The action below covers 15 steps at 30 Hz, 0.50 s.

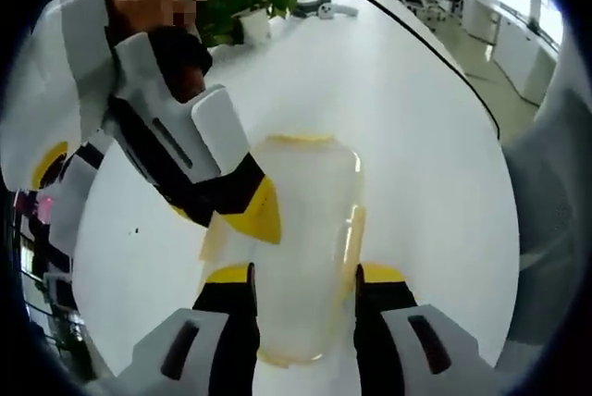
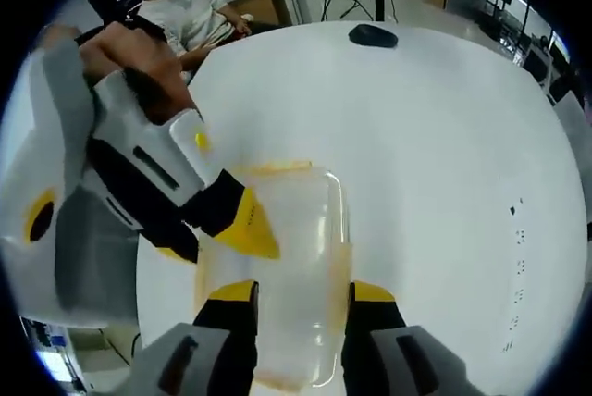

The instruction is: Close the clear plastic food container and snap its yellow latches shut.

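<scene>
Clear plastic food container (image 1: 305,229) lies lengthwise on white desk (image 1: 407,137) between both wide-open grippers, left gripper (image 1: 305,276) and right gripper (image 2: 301,292) facing across it.

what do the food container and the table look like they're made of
Food container: looks like clear, glossy plastic, since the white surface shows through it; its latches look opaque yellow plastic. Table: smooth white top, faintly shiny, perhaps laminate; the exact material is unclear.

Bright, even daylight whitens the table (image 1: 407,118); edges bend fisheye-style, and nearby parts blur softly.
</scene>
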Each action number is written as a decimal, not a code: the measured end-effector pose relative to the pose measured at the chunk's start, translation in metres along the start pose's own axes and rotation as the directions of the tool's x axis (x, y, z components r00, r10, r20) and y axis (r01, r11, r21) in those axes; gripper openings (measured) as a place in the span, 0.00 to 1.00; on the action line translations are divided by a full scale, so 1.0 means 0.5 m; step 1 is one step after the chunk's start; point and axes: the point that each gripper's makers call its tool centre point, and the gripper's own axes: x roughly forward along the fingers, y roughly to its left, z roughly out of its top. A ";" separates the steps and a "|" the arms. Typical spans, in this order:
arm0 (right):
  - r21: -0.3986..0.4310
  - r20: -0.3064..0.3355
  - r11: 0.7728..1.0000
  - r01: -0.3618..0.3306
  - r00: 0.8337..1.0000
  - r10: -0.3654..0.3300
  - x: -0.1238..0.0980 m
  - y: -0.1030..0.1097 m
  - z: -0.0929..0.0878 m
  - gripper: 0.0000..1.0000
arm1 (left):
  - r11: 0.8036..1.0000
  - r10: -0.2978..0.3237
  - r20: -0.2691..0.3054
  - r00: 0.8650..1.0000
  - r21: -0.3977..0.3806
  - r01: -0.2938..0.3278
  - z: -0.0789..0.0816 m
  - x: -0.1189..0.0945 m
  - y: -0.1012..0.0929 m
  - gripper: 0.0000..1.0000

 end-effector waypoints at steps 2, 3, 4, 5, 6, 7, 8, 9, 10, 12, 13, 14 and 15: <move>-0.005 -0.005 1.000 0.005 1.000 -0.005 0.002 0.003 -0.004 0.33 | 1.000 -0.004 0.019 1.000 -0.002 0.004 -0.001 -0.003 0.003 0.37; -0.008 -0.009 1.000 0.007 1.000 -0.007 0.001 0.004 -0.004 0.33 | 1.000 -0.010 0.028 1.000 -0.002 0.010 -0.002 -0.005 0.005 0.37; -0.005 -0.009 1.000 0.007 1.000 -0.007 0.003 0.001 -0.006 0.33 | 1.000 -0.009 0.028 1.000 0.004 0.009 -0.001 -0.005 0.004 0.37; -0.004 -0.008 1.000 0.006 1.000 -0.006 0.001 0.000 -0.008 0.34 | 1.000 -0.008 0.026 1.000 0.006 0.008 0.000 -0.004 0.005 0.37; -0.003 -0.004 1.000 0.004 1.000 -0.004 0.001 -0.001 -0.010 0.34 | 1.000 -0.009 0.024 1.000 0.007 0.009 0.001 -0.003 0.003 0.37; -0.001 0.000 1.000 0.001 1.000 -0.001 0.000 0.000 -0.012 0.34 | 1.000 -0.010 0.021 1.000 0.010 0.009 0.001 -0.003 0.003 0.37; -0.001 0.002 1.000 0.001 1.000 -0.001 0.002 -0.001 -0.012 0.34 | 1.000 -0.012 0.020 1.000 0.013 0.012 0.002 -0.003 0.004 0.37; -0.003 0.004 1.000 0.002 1.000 -0.002 0.001 -0.001 -0.014 0.34 | 1.000 -0.013 0.021 1.000 0.012 0.013 0.003 -0.003 0.004 0.37; -0.004 0.005 1.000 0.002 1.000 -0.002 0.001 -0.001 -0.015 0.34 | 1.000 -0.012 0.018 1.000 0.013 0.012 0.003 -0.003 0.004 0.38; -0.004 0.010 1.000 0.002 1.000 -0.002 0.002 -0.003 -0.016 0.34 | 1.000 -0.013 0.019 1.000 0.012 0.013 0.003 -0.003 0.004 0.38; -0.003 0.014 1.000 0.003 1.000 -0.003 0.000 -0.003 -0.019 0.34 | 1.000 -0.013 0.019 1.000 0.012 0.013 0.003 -0.003 0.004 0.38; -0.002 0.017 1.000 0.003 1.000 -0.003 0.002 -0.004 -0.017 0.35 | 1.000 -0.013 0.020 1.000 0.013 0.013 0.003 -0.003 0.004 0.38; -0.001 0.022 1.000 0.003 1.000 -0.003 0.000 -0.004 -0.019 0.35 | 1.000 -0.012 0.021 1.000 0.014 0.012 0.003 -0.004 0.004 0.38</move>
